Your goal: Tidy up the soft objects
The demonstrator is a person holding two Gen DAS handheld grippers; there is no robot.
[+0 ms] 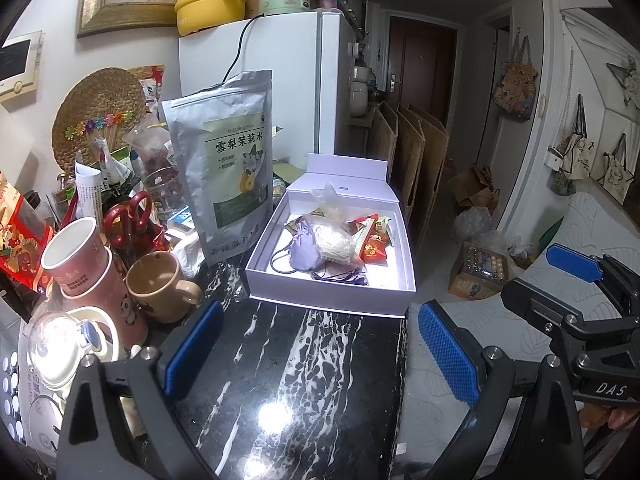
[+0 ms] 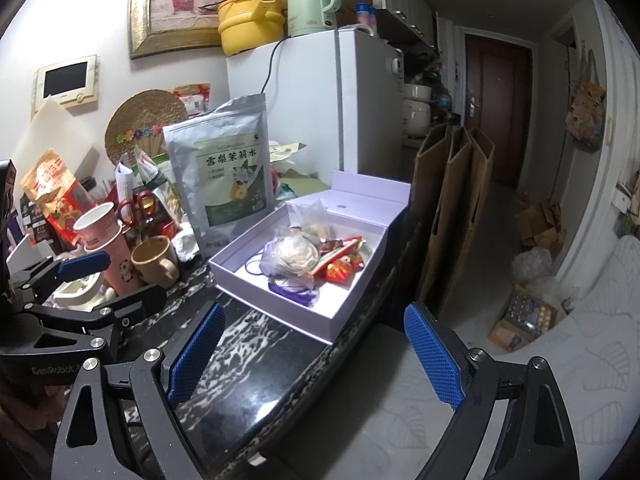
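An open white box (image 1: 320, 300) (image 2: 280, 312) sits on the black marble counter (image 1: 288, 380) (image 2: 248, 344). It holds a purple pouch (image 1: 306, 250) (image 2: 290, 292), a clear bag of pale noodles (image 1: 334, 236) (image 2: 298, 254) and red snack packets (image 1: 374, 248) (image 2: 340, 268). My left gripper (image 1: 320, 356) is open and empty, short of the box. My right gripper (image 2: 316, 356) is open and empty at the counter edge. The right gripper (image 1: 580, 280) shows in the left wrist view; the left gripper (image 2: 92, 276) shows in the right wrist view.
A silver tea pouch (image 1: 224, 168) (image 2: 222, 172) stands behind the box. Pink cups (image 1: 76, 256) (image 2: 102, 228), a tan mug (image 1: 160, 286) (image 2: 154, 260), red scissors (image 1: 128, 216) and clutter crowd the left. A white fridge (image 1: 280, 80) stands behind. Cardboard (image 2: 452, 208) leans right.
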